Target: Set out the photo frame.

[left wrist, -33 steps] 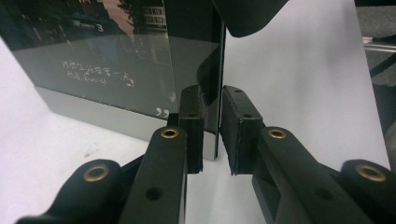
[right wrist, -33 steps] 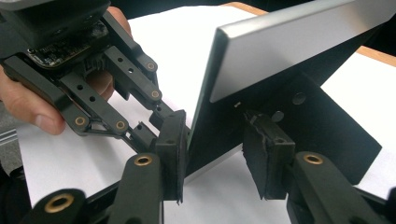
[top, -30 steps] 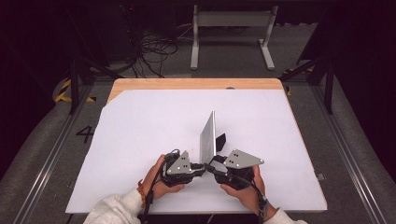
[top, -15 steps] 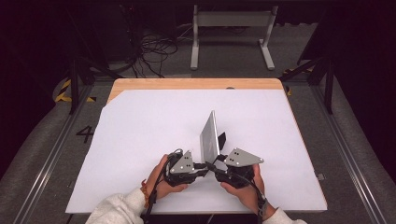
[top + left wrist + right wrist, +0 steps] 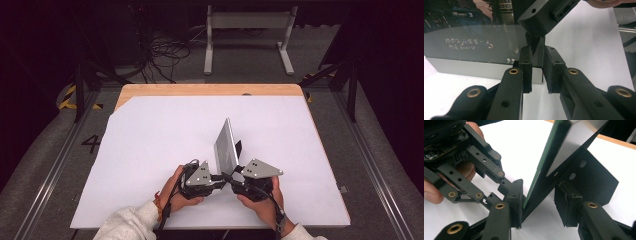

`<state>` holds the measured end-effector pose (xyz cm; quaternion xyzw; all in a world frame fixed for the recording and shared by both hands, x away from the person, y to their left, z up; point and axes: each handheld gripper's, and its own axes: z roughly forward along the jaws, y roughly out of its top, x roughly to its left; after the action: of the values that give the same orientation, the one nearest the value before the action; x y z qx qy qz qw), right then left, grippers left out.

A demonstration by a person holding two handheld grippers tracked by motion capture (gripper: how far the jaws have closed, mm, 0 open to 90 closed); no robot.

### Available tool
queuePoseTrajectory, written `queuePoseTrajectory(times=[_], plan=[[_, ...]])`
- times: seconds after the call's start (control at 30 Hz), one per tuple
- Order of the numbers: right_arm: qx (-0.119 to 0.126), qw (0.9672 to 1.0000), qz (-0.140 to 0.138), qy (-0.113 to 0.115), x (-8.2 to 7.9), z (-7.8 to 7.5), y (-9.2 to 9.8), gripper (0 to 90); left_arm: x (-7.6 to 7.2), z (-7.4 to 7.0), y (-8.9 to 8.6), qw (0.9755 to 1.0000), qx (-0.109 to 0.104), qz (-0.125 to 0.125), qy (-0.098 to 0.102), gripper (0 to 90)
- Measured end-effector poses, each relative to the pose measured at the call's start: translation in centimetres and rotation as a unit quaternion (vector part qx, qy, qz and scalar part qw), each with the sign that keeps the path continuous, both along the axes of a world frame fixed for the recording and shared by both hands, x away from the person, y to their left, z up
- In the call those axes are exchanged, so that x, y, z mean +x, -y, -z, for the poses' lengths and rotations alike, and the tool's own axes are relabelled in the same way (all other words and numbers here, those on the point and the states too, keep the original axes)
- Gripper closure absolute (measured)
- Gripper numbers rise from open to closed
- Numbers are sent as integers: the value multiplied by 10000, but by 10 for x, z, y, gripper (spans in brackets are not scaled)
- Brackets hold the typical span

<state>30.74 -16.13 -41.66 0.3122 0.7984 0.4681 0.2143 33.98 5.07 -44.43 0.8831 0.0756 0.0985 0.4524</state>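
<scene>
A: Where is the picture frame (image 5: pixel 226 147)?

B: Standing at the table's (image 5: pixel 150 130) near middle. The left gripper (image 5: pixel 537 72) pinches its lower corner; the right gripper (image 5: pixel 537 202) has jaws spread around its black stand (image 5: pixel 586 177).

A: The risk?

B: I think a push on the stand could tip it.

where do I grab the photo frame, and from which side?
Take the frame by its near upright edge, low down, coming in level from the person's side. It stands edge-on to that side, so one jaw can go on each flat face. The black stand props it at the back, so place the pad on that side with care. A low grip should tip it less.
</scene>
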Motion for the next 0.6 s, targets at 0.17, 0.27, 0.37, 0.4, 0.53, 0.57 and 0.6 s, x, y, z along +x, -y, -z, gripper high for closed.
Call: queuePoseTrajectory(times=[0.17,0.27,0.37,0.4,0.53,0.57,0.6], plan=[[12,10000,-5,21,0,1,0,607,0,0,0,10000,63,24,-5,778],[24,10000,-12,20,-1,1,1,613,1,0,-2,10000,79,41,24,775],[55,10000,-18,0,0,2,2,616,2,-2,-8,10000,85,-41,27,770],[57,10000,-22,0,0,2,2,618,3,-3,-12,9999,86,-96,28,766],[162,9998,-39,-73,1,2,4,626,10,-6,-25,9996,52,-264,26,746],[165,9998,-23,-67,1,2,4,629,12,-7,-27,9996,23,-282,4,738],[165,9998,-23,-67,1,2,4,629,12,-7,-27,9996,23,-282,4,729]])
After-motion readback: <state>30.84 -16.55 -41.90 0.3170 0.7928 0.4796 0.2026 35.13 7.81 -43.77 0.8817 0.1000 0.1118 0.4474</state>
